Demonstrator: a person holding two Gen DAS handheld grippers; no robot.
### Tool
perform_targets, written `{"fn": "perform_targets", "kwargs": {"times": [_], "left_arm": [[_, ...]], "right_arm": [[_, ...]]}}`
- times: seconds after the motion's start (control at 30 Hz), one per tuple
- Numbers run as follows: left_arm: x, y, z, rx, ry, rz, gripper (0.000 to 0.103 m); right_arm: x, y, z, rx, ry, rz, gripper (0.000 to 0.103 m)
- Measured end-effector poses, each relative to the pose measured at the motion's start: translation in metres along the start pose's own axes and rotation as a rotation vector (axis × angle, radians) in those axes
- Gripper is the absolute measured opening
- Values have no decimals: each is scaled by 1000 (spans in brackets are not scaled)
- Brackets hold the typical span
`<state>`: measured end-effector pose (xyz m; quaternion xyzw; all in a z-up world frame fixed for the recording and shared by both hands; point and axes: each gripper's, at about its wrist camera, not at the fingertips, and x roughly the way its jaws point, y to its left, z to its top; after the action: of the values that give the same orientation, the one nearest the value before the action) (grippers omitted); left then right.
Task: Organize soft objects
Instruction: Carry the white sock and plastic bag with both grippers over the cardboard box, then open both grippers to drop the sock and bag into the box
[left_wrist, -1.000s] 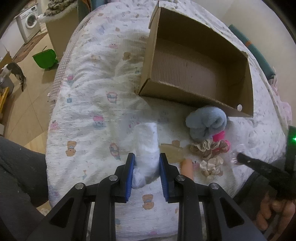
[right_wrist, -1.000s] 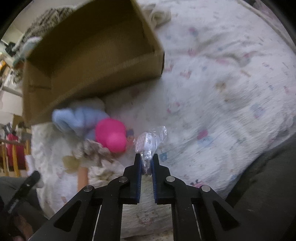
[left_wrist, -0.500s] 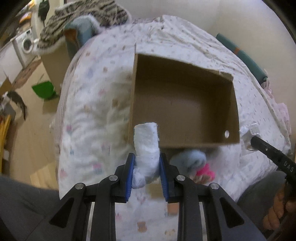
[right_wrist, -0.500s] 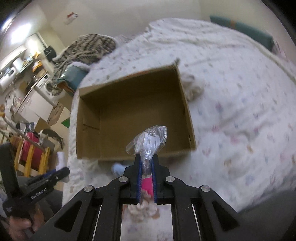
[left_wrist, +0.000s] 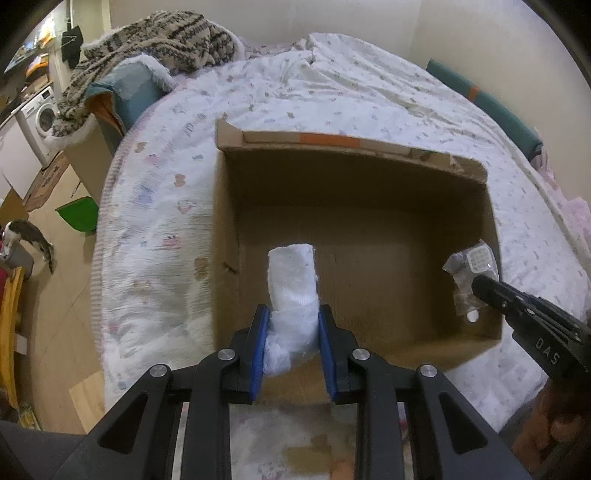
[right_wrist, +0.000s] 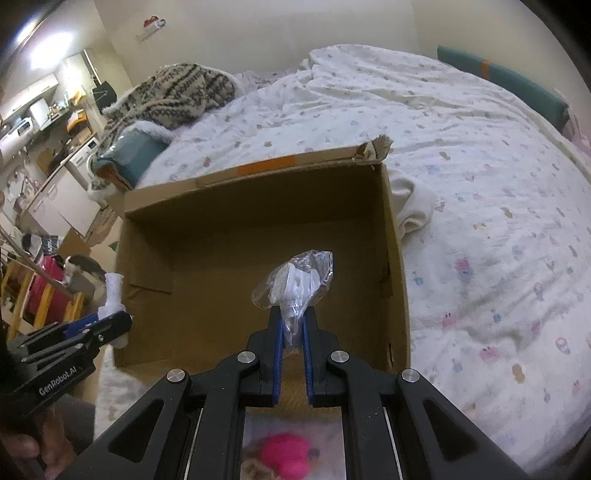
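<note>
An open brown cardboard box (left_wrist: 491, 229) lies on the bed, also seen in the right wrist view (right_wrist: 395, 258); nothing lies in it. My left gripper (left_wrist: 291, 325) is shut on a white rolled cloth (left_wrist: 291, 280) and holds it above the box's near left part. My right gripper (right_wrist: 291, 325) is shut on a clear plastic bag with a white item inside (right_wrist: 295, 280), held over the box's near right side. That bag also shows in the left wrist view (left_wrist: 469, 266). The white roll shows in the right wrist view (right_wrist: 112, 295).
A pink soft ball (right_wrist: 288, 458) and frilly scrunchies lie on the bed below the right gripper. A cream cloth (right_wrist: 413, 210) lies right of the box. A striped blanket (left_wrist: 155, 40) is piled at the bed's far left. The floor is to the left.
Both grippers have risen from the bed and moved forward over the box, each carrying its item. The soft items on the bed now lie below and behind them.
</note>
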<state>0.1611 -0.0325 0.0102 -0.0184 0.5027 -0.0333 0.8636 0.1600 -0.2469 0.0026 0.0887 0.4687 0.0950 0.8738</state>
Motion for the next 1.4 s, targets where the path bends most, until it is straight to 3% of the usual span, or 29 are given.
{"fn": "perform_targets", "kwargs": {"times": [0.4,0.93,1.03,1.13,1.2,1.27,1.3,1.37,1.4], "left_arm": [[54,-2,-11,-3,86,-9,23],[64,-7,-6,-10,109,-37,24],[61,-7,-6,-7,102,-43,29],[55,-6,-8,-8,99,-62,41],[51,-4,-9,-14,89,-67,55],[46,-3,-11,-19,78,-70,57],[43,-3,-11,-18,77,-74,58],[40,-2,-11,-17,77,-82,59],[37,-1,-11,-18,77,-87,59]], "right_arm": [[41,5,-13,-48,78,-14,11],[48,1,-16,-25,100,-1,11],[45,1,-15,-29,90,4,11],[40,-4,-17,-16,82,10,20],[36,-6,-17,-11,75,20,30],[31,-7,-17,-12,67,17,38],[28,-8,-17,-7,59,21,51],[20,-9,-18,2,40,29,65],[15,-9,-18,1,32,25,65]]}}
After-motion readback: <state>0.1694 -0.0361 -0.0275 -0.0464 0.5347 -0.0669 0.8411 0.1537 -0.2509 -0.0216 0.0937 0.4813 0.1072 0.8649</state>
